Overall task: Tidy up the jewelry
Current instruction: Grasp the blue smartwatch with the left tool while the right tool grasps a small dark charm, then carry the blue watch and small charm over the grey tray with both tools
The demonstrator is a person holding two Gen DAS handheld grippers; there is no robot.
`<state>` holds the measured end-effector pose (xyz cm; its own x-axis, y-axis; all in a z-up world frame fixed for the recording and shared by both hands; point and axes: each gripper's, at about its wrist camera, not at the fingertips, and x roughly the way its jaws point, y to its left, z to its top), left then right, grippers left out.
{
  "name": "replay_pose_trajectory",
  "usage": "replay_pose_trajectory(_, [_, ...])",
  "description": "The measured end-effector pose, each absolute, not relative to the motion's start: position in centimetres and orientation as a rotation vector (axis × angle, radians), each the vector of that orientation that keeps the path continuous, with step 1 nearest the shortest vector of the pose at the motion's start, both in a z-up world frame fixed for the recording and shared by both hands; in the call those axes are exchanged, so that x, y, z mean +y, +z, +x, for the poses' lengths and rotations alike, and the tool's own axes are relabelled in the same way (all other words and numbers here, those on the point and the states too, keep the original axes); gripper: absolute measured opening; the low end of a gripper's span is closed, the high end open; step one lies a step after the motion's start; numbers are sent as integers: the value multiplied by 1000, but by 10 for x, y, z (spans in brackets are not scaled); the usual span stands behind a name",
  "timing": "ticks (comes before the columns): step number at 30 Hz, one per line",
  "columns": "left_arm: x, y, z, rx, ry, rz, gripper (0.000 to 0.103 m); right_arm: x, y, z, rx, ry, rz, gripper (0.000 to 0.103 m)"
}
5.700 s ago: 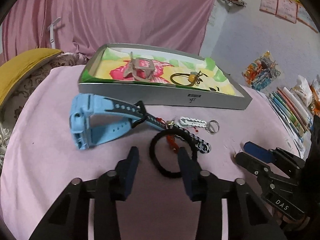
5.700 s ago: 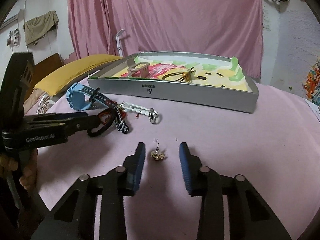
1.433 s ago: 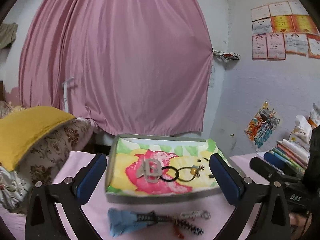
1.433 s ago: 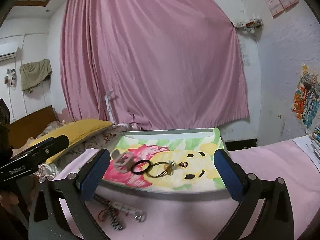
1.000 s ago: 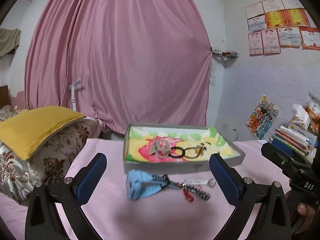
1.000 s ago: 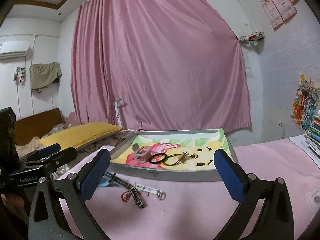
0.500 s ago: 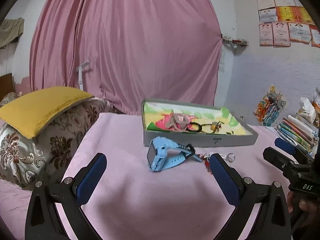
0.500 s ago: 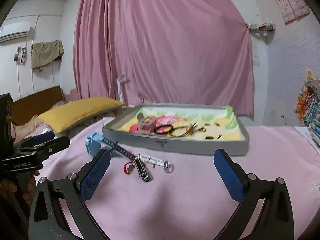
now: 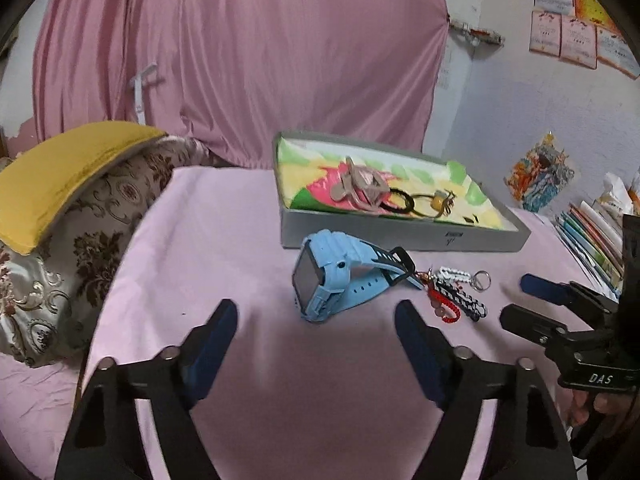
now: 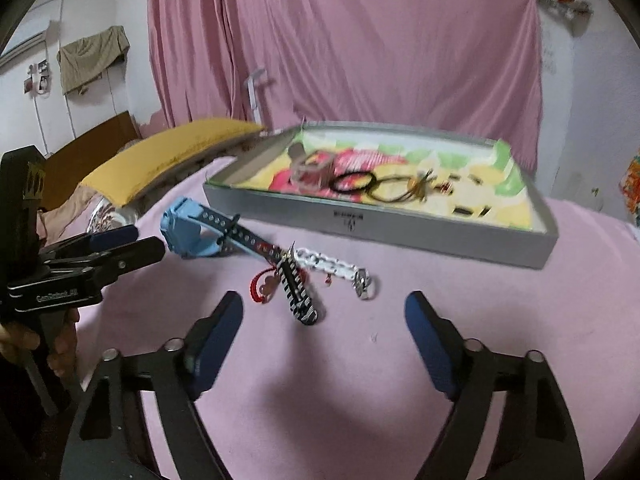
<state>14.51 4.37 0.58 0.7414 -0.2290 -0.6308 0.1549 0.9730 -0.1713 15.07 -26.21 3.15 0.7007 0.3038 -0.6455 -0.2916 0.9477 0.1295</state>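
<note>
Blue watch (image 9: 332, 276); pink cloth (image 9: 224, 240)

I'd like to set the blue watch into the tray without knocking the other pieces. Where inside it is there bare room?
The tray is free at its right end, past the gold piece, and along the far wall. Crowded: the left-centre, where the hair claw, black hair tie and gold piece sit close together. The blue watch lies on the cloth in front of the tray.

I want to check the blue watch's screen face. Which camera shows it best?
The left wrist view: the blue watch stands on edge, dark screen turned toward the camera. The right wrist view shows it farther off, only its side and strap.
</note>
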Motion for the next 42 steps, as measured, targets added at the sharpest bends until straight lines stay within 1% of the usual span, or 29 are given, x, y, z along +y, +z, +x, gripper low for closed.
replay_pose_trajectory(1, [43,5,148,719,-217,-113,66,-261,29,155,746,339,22,65])
replay_pose_trajectory(3, [40,2,155,740,-226,-121,61,-258,24,162,791,353,20,55])
replay_pose_trajectory(5, [40,1,160,748,-228,-127,57,-254,19,169,826,363,9,54])
replay_pose_trajectory(7, [41,1,166,766,-233,-139,50,-250,16,172,849,356,-11,54])
replay_pose_trajectory(10, [39,2,172,771,-223,-131,46,-243,15,177,863,365,-44,53])
replay_pose_trajectory(11, [39,2,173,774,-225,-129,42,-241,14,179,869,363,-57,51])
replay_pose_trajectory(13, [36,3,176,782,-225,-119,35,-239,15,182,873,356,-77,42])
replay_pose_trajectory(14, [35,2,177,787,-225,-115,33,-238,15,183,873,359,-78,40])
replay_pose_trajectory(16, [36,2,179,796,-217,-109,29,-238,16,184,872,367,-78,33])
replay_pose_trajectory(18, [35,2,179,799,-209,-102,27,-236,16,183,871,374,-88,28])
replay_pose_trajectory(20, [35,3,179,801,-184,-87,20,-234,17,180,866,381,-102,22])
replay_pose_trajectory(21, [36,3,179,802,-173,-82,18,-234,17,178,865,390,-100,15])
replay_pose_trajectory(30, [37,5,159,786,-148,-123,17,-250,15,160,841,438,-7,14])
replay_pose_trajectory(38, [16,19,148,720,-183,-124,16,-270,38,137,688,419,43,13])
replay_pose_trajectory(42, [4,21,147,713,-200,-111,16,-274,41,136,675,411,40,13])
